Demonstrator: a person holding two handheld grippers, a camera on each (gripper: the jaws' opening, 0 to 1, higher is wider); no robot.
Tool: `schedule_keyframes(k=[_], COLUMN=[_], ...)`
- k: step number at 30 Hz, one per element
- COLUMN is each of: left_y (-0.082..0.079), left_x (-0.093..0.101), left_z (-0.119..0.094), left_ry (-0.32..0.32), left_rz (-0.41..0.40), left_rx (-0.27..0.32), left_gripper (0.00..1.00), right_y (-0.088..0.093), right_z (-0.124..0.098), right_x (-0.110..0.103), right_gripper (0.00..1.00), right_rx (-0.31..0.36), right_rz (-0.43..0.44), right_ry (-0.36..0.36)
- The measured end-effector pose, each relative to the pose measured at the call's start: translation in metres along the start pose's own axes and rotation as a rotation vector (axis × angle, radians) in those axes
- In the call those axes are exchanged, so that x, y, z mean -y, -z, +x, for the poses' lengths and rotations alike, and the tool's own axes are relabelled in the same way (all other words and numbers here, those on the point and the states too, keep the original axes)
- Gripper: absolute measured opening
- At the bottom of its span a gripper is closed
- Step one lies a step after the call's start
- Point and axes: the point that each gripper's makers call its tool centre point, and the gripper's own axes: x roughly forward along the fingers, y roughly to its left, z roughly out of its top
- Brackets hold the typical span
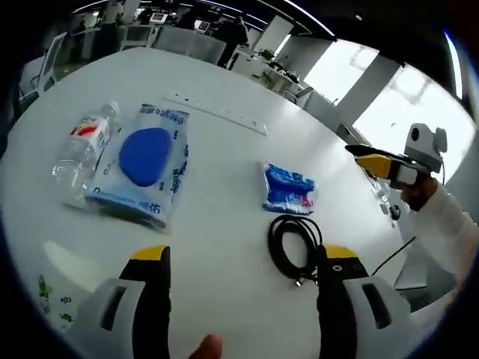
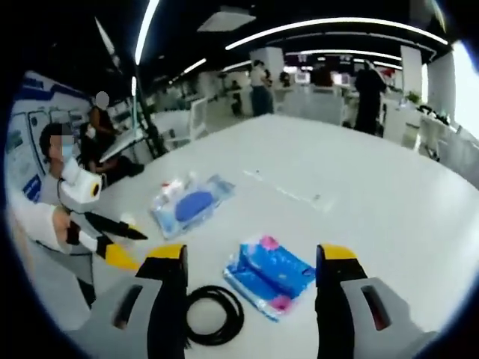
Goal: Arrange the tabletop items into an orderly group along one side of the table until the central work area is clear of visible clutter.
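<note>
Left claw [image 1: 243, 273] and right claw [image 2: 251, 273], both wide, nothing held, above white tabletop [image 1: 217, 157]. Coiled black cable [image 1: 294, 247] nearest, beside blue tissue packet [image 1: 288, 188]; clear plastic bottle [image 1: 84, 142] against blue-printed wipes pouch [image 1: 142, 164]. Best gathered toward bottle side, cable pinched across coil.

Smooth white table [image 1: 224, 187], clear plastic bottle [image 1: 84, 146], glossy blue packet [image 1: 288, 188]

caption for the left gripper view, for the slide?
Open left gripper above a white table holding a water bottle, blue-padded pouch, tissue pack and coiled black cable.

blue print on clear bag [image 1: 142, 166] too blurred to read, red bottle label [image 1: 90, 129] illegible
</note>
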Motion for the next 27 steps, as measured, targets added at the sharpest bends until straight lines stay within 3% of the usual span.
schedule_keyframes(k=[7, 13, 20, 27], left_y=[-0.002, -0.005, -0.011, -0.020], left_x=[-0.013, -0.024, -0.047, -0.064], left_z=[0.004, 0.008, 0.013, 0.019], left_ry=[-0.031, -0.058, -0.114, -0.163], left_rz=[-0.038, -0.085, -0.230, -0.275], left_rx=[-0.004, 0.004, 0.025, 0.044], left_gripper=[0.80, 0.77, 0.71, 0.66], right_y=[-0.024, -0.029, -0.049, -0.068], right_z=[0.015, 0.036, 0.077, 0.127], right_x=[0.008, 0.007, 0.001, -0.011], right_gripper=[0.66, 0.62, 0.56, 0.50], right_rx=[0.001, -0.023, -0.010, 0.008], right_rz=[-0.051, -0.046, -0.041, -0.055], right_ry=[-0.004, -0.024, -0.060, -0.104])
